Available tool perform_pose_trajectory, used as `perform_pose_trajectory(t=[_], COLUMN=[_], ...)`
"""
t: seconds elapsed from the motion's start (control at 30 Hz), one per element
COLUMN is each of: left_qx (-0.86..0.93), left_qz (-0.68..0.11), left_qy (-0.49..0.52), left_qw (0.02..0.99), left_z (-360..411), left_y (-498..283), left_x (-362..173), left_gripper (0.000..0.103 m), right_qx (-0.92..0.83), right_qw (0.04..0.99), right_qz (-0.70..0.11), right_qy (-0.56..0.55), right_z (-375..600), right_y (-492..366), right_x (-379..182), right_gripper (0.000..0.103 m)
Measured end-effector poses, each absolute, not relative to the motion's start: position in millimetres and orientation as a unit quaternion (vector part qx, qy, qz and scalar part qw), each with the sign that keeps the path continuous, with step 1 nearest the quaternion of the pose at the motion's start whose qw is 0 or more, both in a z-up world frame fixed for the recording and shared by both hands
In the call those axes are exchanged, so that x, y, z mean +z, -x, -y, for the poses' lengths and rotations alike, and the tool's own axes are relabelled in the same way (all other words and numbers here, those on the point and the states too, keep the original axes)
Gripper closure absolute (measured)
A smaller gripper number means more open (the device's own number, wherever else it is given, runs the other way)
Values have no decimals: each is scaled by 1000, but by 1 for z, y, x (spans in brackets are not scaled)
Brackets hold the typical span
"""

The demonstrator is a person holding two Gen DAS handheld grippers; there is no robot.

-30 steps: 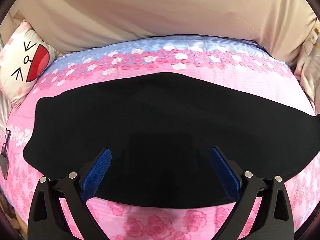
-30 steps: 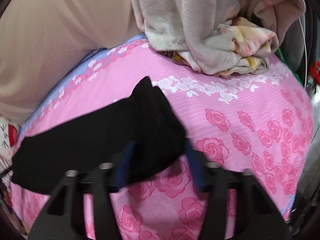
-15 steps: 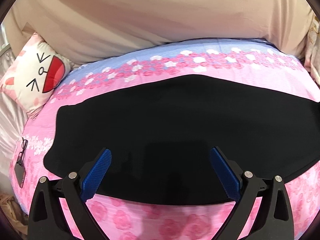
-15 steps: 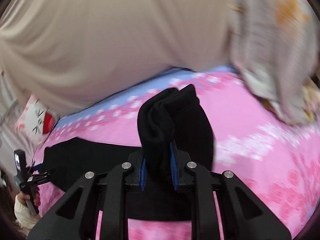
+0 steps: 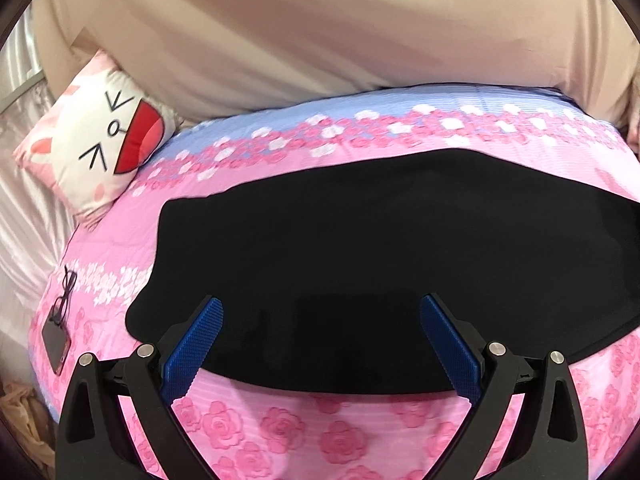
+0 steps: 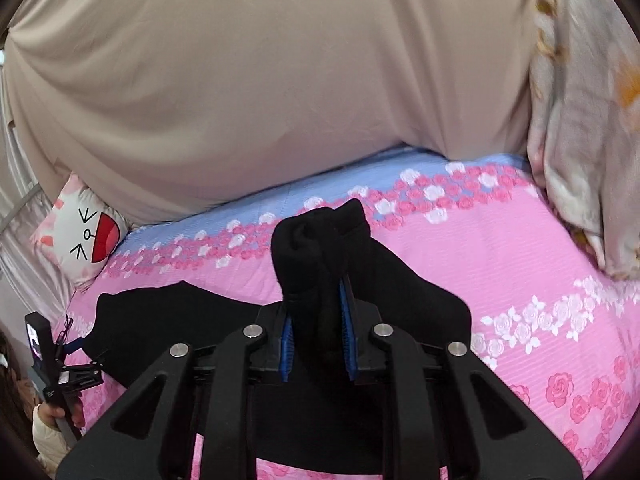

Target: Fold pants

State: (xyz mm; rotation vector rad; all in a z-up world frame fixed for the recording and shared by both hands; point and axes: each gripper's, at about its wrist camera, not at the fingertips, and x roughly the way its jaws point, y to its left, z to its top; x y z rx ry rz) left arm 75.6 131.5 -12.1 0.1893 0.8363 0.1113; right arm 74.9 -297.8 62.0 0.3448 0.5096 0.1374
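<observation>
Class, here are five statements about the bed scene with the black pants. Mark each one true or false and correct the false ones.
1. The right hand-held gripper is shut on a bunched end of the black fabric pants. True.
2. The left hand-held gripper grips the pants. False: its blue pads stand wide apart, with nothing pinched between them.
3. A white square cushion with a cartoon face lies at the far left of the bed. True.
4. The pink rose-print bedsheet is plain green. False: it is pink with roses and a blue band.
5. The pants hang from a hook. False: they mostly lie spread on the sheet.
</observation>
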Motion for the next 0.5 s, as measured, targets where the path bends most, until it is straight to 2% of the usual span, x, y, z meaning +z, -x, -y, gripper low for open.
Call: perform_pose_trajectory(t=[0.23, 0.5], left_qx=[59, 71], left_qz=[-408, -408], left_qy=[-67, -53], left_qw=[908, 909], left_z=[-150, -176], left_y=[-72, -62], left_x=[-14, -15], left_gripper=[6, 5], right_qx=[138, 238], right_qw=[950, 919], right_qz=[-252, -309], right_qy=[-123, -66], right_z=[215, 97], right_y=[-92, -139], right_x=[77, 30], right_gripper=[85, 85])
